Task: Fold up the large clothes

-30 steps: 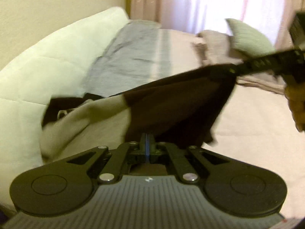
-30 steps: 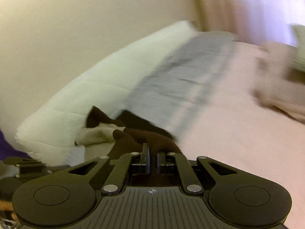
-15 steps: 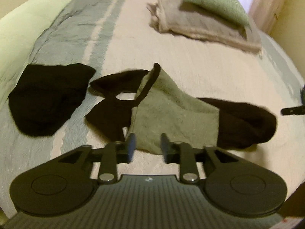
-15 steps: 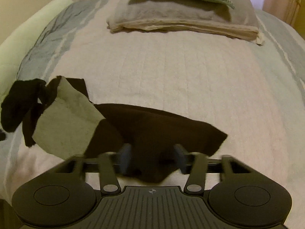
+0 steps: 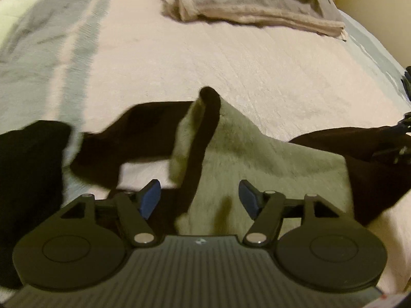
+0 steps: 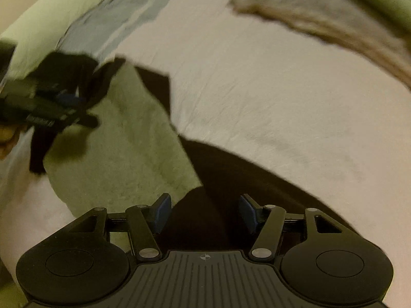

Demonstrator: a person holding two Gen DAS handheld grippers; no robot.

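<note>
Garment [image 5: 257,159], dark brown with a pale green panel, lies spread on the bed [image 5: 231,64]; left claw [image 5: 199,200] has just been opening over the green part, gripping nothing; right claw [image 6: 204,214] likewise spread above the brown end.

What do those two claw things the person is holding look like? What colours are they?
Both look alike. The left claw and the right claw are black, each with two round discs on a ribbed dark-grey body that carries a small white mark. Thin black link bars with silver rivets lead to the fingertips, which wear blue pads. No cables show, and no sleeve is clear enough to describe.
</note>
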